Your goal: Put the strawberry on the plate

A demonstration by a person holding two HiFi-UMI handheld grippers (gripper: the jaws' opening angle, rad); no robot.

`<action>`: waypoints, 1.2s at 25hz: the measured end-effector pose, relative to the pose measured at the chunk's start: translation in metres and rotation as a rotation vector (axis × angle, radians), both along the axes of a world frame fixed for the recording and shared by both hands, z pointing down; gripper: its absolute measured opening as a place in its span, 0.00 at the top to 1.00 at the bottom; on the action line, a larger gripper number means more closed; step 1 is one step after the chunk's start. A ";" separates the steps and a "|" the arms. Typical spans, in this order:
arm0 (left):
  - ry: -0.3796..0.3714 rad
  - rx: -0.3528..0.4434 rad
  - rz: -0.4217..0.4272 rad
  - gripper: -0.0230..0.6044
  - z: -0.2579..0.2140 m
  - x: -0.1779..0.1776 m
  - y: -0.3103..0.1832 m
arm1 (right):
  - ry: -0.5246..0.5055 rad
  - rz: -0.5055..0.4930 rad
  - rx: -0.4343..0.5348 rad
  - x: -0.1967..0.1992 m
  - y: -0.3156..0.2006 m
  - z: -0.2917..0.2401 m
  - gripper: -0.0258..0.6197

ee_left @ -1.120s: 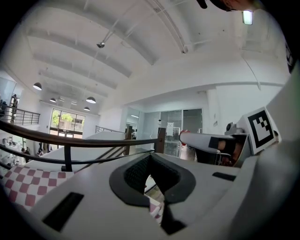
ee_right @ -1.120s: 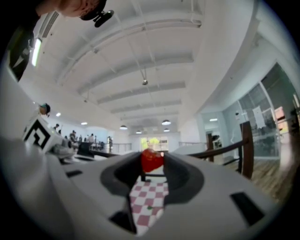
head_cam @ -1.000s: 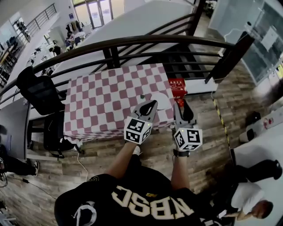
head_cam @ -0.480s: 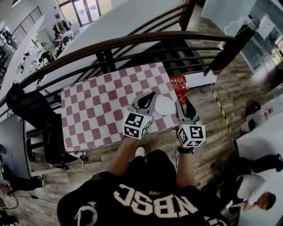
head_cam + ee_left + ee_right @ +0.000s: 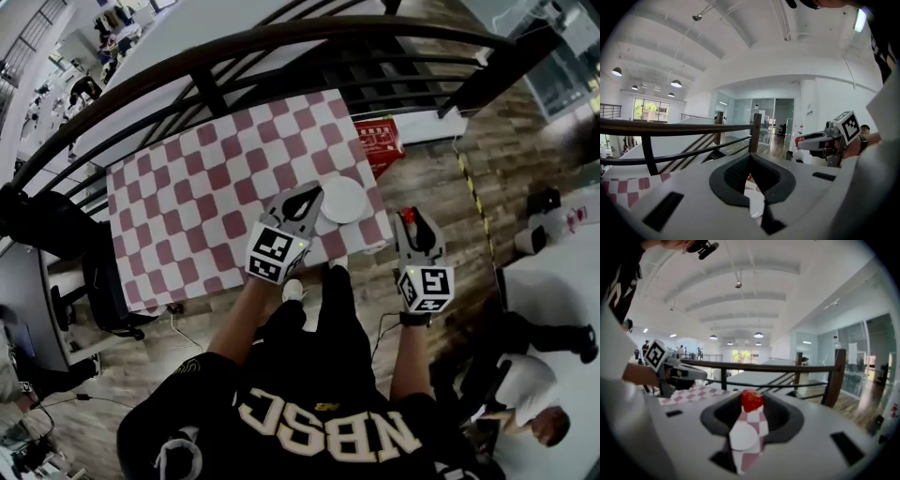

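Over the last second the right tongs [image 5: 413,221], clamped on the strawberry [image 5: 752,400], have drifted out to the right of the plate [image 5: 343,200], past the edge of the desk [image 5: 187,206] and over the floor. The left tongs [image 5: 307,197], pinched together on nothing, stay just left of the plate. The berry looks secure, but it likely needs carrying back left over the plate before release.
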State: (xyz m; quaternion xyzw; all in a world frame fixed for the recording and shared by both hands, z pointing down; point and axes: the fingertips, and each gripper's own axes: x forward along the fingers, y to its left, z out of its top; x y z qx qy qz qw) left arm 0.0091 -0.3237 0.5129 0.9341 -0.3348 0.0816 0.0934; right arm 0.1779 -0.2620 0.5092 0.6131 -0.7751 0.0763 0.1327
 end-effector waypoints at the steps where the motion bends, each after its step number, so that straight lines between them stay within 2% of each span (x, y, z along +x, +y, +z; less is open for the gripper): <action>1: -0.008 -0.008 0.004 0.94 0.007 0.003 -0.004 | 0.009 -0.015 -0.018 0.007 -0.003 0.009 0.73; 4: -0.015 -0.052 0.012 0.94 0.031 0.010 -0.014 | 0.056 -0.086 -0.071 0.017 -0.015 0.034 0.73; 7: -0.007 -0.097 0.040 0.94 0.050 0.021 -0.018 | 0.156 -0.220 -0.095 0.016 -0.029 0.055 0.73; 13: -0.095 -0.122 0.130 0.94 0.095 0.031 -0.026 | 0.335 -0.535 -0.136 -0.009 -0.062 0.100 0.73; 20: -0.180 -0.144 0.218 0.94 0.151 0.028 -0.034 | 0.519 -0.841 -0.196 -0.046 -0.087 0.175 0.73; 26: -0.186 -0.185 0.250 0.94 0.188 0.028 -0.038 | 0.588 -1.104 -0.287 -0.085 -0.093 0.244 0.73; 30: -0.166 -0.215 0.238 0.94 0.202 0.026 -0.040 | 0.580 -1.190 -0.345 -0.104 -0.091 0.277 0.73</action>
